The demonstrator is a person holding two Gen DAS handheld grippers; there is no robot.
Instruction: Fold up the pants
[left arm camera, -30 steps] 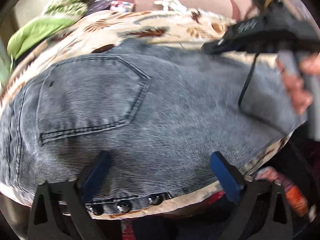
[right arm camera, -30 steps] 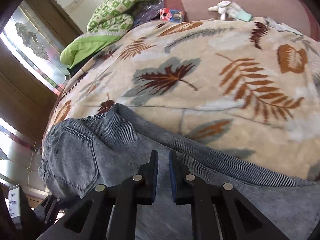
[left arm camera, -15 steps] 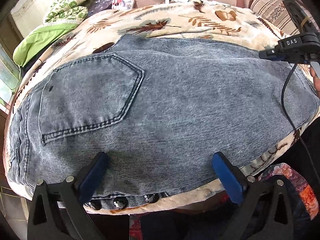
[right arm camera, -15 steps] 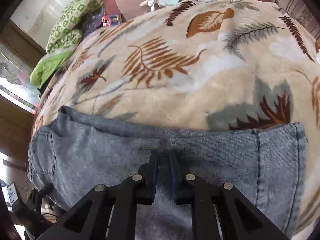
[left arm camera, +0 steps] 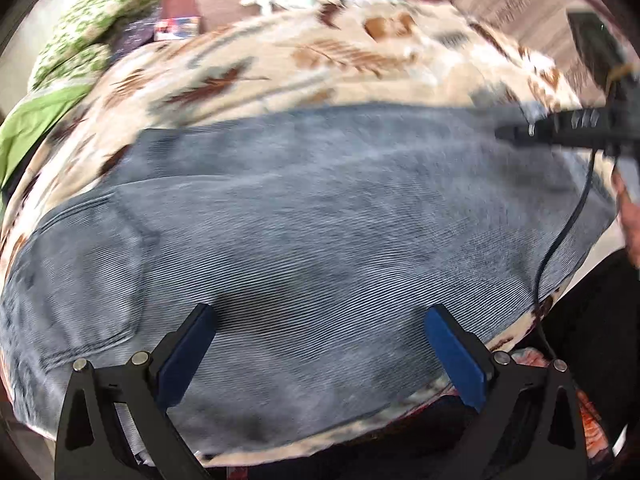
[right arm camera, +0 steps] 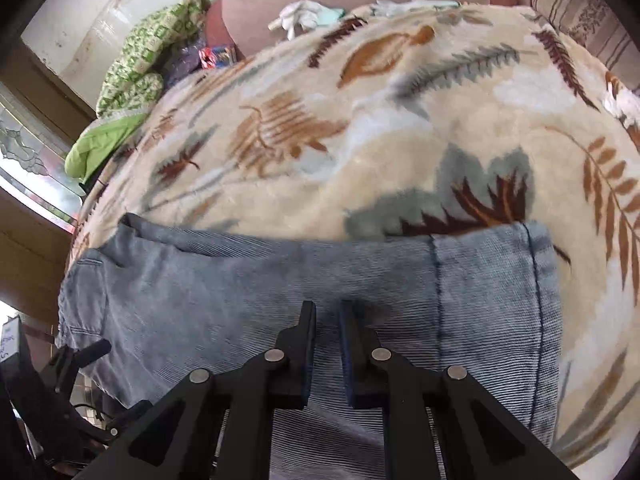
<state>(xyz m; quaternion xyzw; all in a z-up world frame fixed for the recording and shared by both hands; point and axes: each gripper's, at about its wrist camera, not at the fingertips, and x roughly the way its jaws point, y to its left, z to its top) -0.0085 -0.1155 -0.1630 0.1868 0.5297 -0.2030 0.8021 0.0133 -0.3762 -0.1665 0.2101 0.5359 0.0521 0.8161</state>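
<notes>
The pants (left arm camera: 320, 220), grey-blue and finely ribbed, lay spread flat across a cream blanket (right arm camera: 400, 128) printed with brown and grey leaves, which covered the bed. In the right wrist view the hem end (right arm camera: 540, 300) lay to the right, its stitched seam running across the leg, and the back pocket (left arm camera: 92, 264) sat at the opposite end, toward the left of the left wrist view.

The left tongs (left arm camera: 320, 344) stood released above the cloth, their blue pads (left arm camera: 188, 352) wide apart with nothing caught between them. That view was smeared by motion. The right tongs (right arm camera: 326, 332) were clenched, the two pads nearly touching, hovering low over the middle of the leg; I could not tell whether any fabric was pinched there. From the left wrist view the right tongs' black body (left arm camera: 568, 132) showed at the far right with a black cable (left arm camera: 560, 240) hanging from it over the pants, and part of a hand (left arm camera: 628, 216) behind it.

At the head of the bed lay a green patterned quilt (right arm camera: 148, 60), a white glove (right arm camera: 304, 16) and a striped cushion (right arm camera: 580, 12).
</notes>
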